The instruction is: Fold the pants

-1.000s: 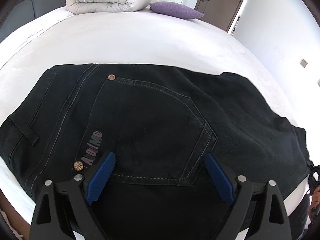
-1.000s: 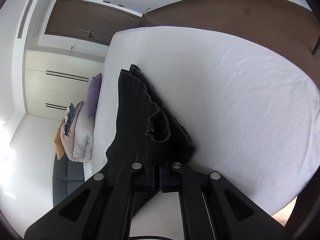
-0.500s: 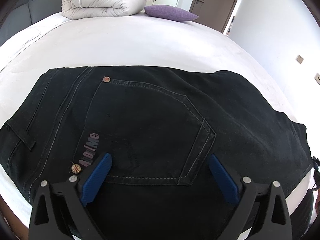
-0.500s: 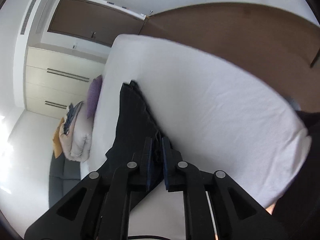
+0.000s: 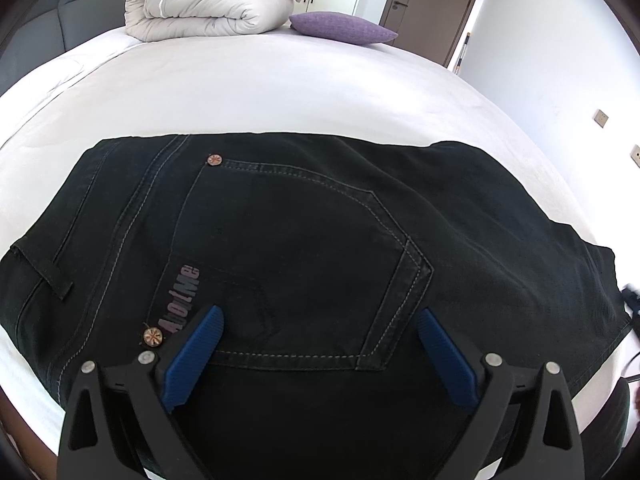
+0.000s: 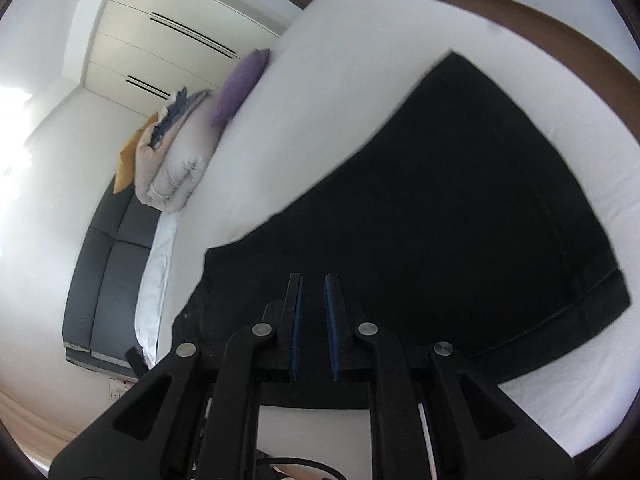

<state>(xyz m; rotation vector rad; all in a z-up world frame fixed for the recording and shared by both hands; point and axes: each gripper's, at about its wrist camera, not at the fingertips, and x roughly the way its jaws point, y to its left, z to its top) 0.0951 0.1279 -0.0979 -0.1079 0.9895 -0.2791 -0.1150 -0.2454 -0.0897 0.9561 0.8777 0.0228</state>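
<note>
Black denim pants (image 5: 320,240) lie flat on the white bed (image 5: 280,92), well short of the rolled duvet (image 5: 208,4), already doubled leg over leg; shortening folds seemingly remain. Pale stitching outlines a pointed pocket. The left gripper (image 5: 320,352) gapes wide above them, empty; the right gripper (image 6: 314,312) has just parted slightly, gripping nothing.

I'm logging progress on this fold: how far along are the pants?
Done: the black jeans lie flat on the white bed, legs stacked, back pocket up. In hand: nothing; the left tongs hover wide open, the right tongs stand slightly apart, empty. Left: folding the long leg section over.
</note>
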